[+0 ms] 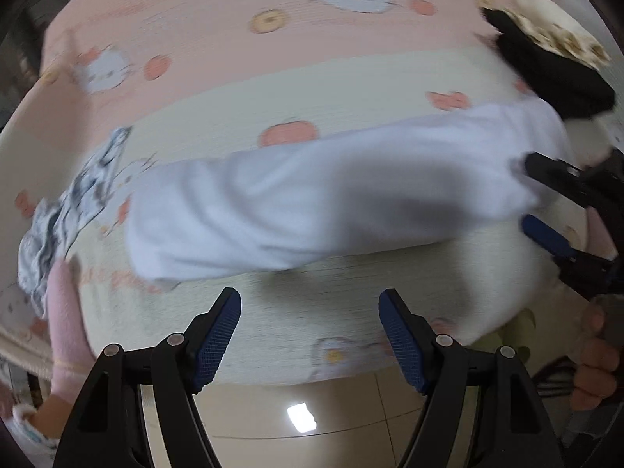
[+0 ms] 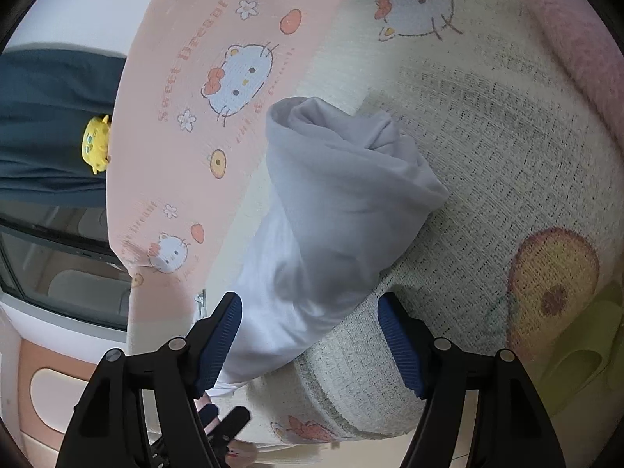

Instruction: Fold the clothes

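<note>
Here the white garment (image 1: 331,195) lies bundled lengthwise across the blanket (image 1: 234,89), just ahead of the left gripper (image 1: 310,335). Both grippers gape empty; the right gripper (image 2: 310,335) seems nearer, at one end.

Only legible text: "Sweet Dream" in pink letters on the cartoon-cat blanket (image 2: 249,78), right wrist view; a second line beside it is too blurred.

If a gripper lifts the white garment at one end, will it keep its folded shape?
Probably not. The white garment is soft cloth with loose, rounded folds, so it would likely sag and unfold. It looks thin, thus light. On the woven blanket it would likely drag and bunch.
</note>
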A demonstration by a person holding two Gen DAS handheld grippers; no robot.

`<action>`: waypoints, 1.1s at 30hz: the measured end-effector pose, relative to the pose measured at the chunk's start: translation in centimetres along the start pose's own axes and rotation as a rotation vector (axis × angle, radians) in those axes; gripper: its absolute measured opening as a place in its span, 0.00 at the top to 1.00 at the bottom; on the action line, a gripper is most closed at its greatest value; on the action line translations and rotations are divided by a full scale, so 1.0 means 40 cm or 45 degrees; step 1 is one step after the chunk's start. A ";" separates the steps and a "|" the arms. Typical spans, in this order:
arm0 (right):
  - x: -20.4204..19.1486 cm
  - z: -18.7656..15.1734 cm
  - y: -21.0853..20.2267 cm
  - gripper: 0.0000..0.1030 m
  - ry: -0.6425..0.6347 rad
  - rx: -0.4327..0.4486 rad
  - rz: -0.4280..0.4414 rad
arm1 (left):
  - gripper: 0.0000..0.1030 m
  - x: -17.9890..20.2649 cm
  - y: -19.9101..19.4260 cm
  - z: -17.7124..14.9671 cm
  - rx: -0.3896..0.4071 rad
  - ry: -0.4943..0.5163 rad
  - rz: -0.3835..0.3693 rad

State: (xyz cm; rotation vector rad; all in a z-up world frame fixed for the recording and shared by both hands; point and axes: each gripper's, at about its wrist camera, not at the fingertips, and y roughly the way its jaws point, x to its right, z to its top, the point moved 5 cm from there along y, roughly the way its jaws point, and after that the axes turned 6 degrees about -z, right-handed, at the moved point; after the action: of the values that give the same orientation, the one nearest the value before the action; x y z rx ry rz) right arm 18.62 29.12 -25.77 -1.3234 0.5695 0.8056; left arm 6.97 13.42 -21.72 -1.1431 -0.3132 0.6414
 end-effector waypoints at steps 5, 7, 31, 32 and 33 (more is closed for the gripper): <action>0.001 -0.006 -0.007 0.30 -0.017 -0.036 -0.015 | 0.30 0.093 0.008 0.024 0.045 0.333 0.120; 0.003 -0.005 -0.009 0.30 -0.001 -0.045 -0.014 | 0.30 0.128 0.012 0.032 0.069 0.485 0.185; 0.031 0.102 0.000 0.64 0.050 0.043 0.007 | 0.30 0.321 0.090 0.067 0.244 1.264 0.457; 0.032 0.103 -0.001 0.66 0.077 0.038 0.047 | 0.30 0.320 0.093 0.067 0.251 1.265 0.471; 0.029 0.104 -0.004 0.68 0.086 0.032 0.082 | 0.30 0.319 0.095 0.066 0.259 1.265 0.485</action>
State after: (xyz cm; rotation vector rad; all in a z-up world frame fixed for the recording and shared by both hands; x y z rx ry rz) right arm 19.14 33.40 -25.81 -1.3186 0.6764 0.8061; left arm 14.31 24.26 -25.25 -1.1969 0.8131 0.3513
